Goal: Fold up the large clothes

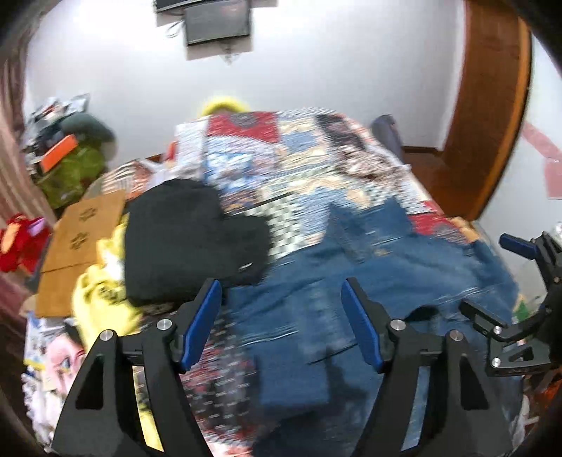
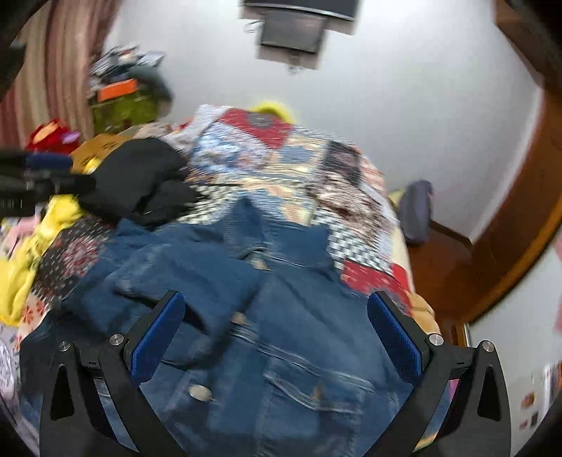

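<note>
**Denim jacket spread on the bed, both grippers wide apart above it**

Denim jacket [image 2: 281,334] lies front-up on the patchwork bedspread [image 2: 281,168], at the near end of the bed, with its collar toward the far wall. One sleeve is bunched across the chest on the left side, and the buttons and a chest pocket flap show through the motion blur. In the left wrist view the same jacket [image 1: 386,274] covers the near right part of the bed.

The right gripper [image 2: 277,334] hangs over the jacket's chest with its blue-padded fingers spread wide and nothing between them. The left gripper [image 1: 281,323] is likewise spread open and holds nothing, above the jacket's left edge.

Just beyond the jacket on the left lies a black garment [image 1: 189,242], with a yellow garment [image 1: 95,298] partly under and beside it. A brown cardboard box [image 1: 80,242] sits further left. A dark screen [image 2: 291,31] is mounted on the white wall behind the bed.
</note>
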The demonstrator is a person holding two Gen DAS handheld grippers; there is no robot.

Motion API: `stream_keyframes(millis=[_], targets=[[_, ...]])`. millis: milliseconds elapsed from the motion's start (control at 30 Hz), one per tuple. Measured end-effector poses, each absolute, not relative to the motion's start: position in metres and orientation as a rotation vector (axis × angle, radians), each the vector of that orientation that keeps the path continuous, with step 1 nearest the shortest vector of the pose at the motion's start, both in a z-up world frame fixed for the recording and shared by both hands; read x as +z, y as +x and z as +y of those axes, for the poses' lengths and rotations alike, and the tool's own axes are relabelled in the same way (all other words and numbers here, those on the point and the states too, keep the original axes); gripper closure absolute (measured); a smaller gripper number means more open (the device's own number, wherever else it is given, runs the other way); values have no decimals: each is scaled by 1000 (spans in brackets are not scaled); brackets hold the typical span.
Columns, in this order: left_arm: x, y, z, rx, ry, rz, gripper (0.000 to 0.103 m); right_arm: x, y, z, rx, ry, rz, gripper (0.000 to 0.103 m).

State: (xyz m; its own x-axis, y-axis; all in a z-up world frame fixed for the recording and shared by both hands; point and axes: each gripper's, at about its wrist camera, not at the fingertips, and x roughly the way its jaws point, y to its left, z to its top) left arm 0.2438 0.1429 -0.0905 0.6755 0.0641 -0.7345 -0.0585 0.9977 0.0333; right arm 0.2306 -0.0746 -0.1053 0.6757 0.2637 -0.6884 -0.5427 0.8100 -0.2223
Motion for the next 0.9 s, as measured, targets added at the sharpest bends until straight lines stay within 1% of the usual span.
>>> stream_keyframes(millis=[133, 400, 433, 500, 600, 667, 700, 733, 767, 800, 833, 867, 900], targets=[[-119, 233, 177, 120, -3, 904, 33, -126, 232, -34, 571, -523, 739, 0], [-175, 212, 207, 147, -46, 1005, 33, -175, 242, 24, 685, -629, 885, 2], [-180, 211, 207, 145, -52, 1015, 33, -179, 241, 29, 692, -641, 896, 5], [-190, 210, 208, 137, -65, 1035, 33, -190, 242, 41, 698, -681, 916, 15], [-200, 210, 207, 130, -85, 1056, 33, -204, 239, 55, 731, -726, 955, 20], [-206, 211, 207, 126, -96, 1067, 33, -213, 238, 59, 748, -746, 973, 35], [-208, 212, 206, 125, -100, 1071, 33, -214, 237, 60, 757, -743, 975, 39], [-209, 212, 206, 124, -103, 1074, 33, -214, 238, 60, 770, -729, 977, 49], [-210, 212, 205, 121, -106, 1075, 33, -212, 238, 58, 766, -722, 971, 61], [-211, 212, 204, 118, -111, 1078, 33, -209, 238, 56, 742, -725, 951, 70], [-212, 213, 203, 116, -116, 1083, 33, -205, 239, 54, 740, -708, 944, 81], [-213, 213, 202, 114, -119, 1087, 33, -200, 240, 51, 733, -687, 934, 87], [-213, 214, 200, 113, -122, 1089, 33, -193, 241, 46, 716, -664, 915, 89]])
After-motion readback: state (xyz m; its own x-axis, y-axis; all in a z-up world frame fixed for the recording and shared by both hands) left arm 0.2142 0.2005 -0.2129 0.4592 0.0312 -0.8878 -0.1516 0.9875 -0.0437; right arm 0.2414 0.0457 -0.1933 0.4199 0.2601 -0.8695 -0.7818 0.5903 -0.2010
